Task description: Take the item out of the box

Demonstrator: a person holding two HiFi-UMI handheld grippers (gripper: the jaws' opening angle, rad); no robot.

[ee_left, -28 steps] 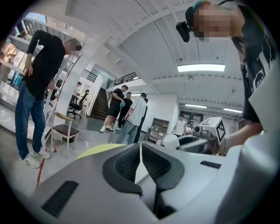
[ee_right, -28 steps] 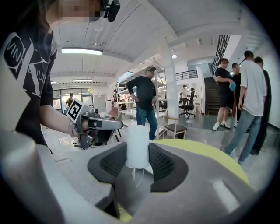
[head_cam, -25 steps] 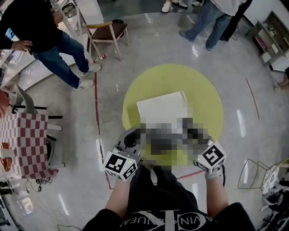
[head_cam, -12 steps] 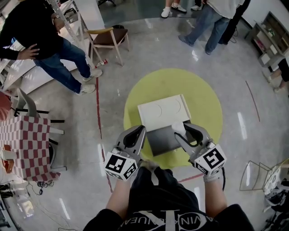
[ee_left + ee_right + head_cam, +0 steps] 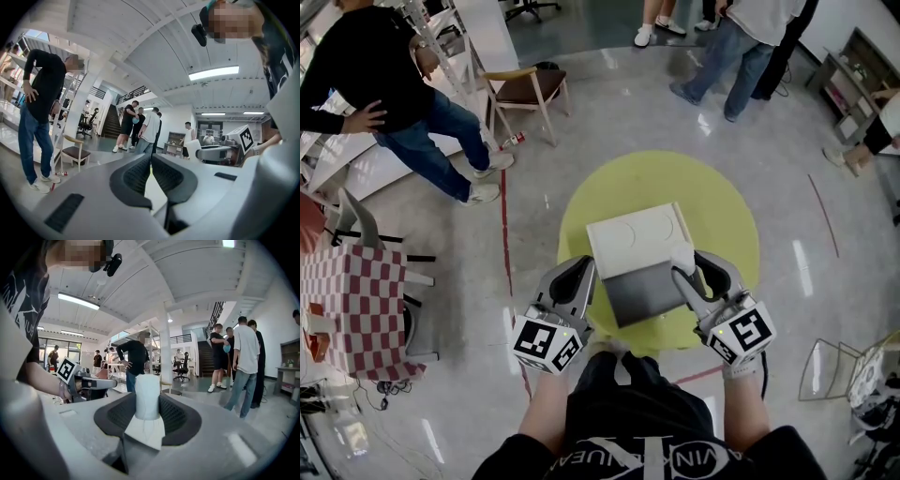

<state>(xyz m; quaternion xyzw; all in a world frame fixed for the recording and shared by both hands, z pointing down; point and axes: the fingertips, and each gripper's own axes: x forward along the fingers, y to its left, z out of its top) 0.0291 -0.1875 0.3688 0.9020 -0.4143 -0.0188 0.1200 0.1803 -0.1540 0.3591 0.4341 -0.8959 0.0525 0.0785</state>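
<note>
Over the round yellow bench [image 5: 727,202], our right claw [image 5: 694,265] is clamped on a small white roll [image 5: 147,399], with the open white box [image 5: 633,234] just left of it. Our left claw [image 5: 579,272] is closed, empty. We should lift slowly, straight up.

Open office-lab hall: staircase [image 5: 205,356], office chair [image 5: 181,367], shelving [image 5: 861,67], polished floor [image 5: 797,202].

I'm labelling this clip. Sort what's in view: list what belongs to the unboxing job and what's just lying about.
Job in hand:
box, open
white item, clamped in the right gripper's jaws
left gripper, jaws together, empty
yellow table under the box

Lying about:
wooden chair
bottle on the floor
checkered cloth
bystanders
</note>
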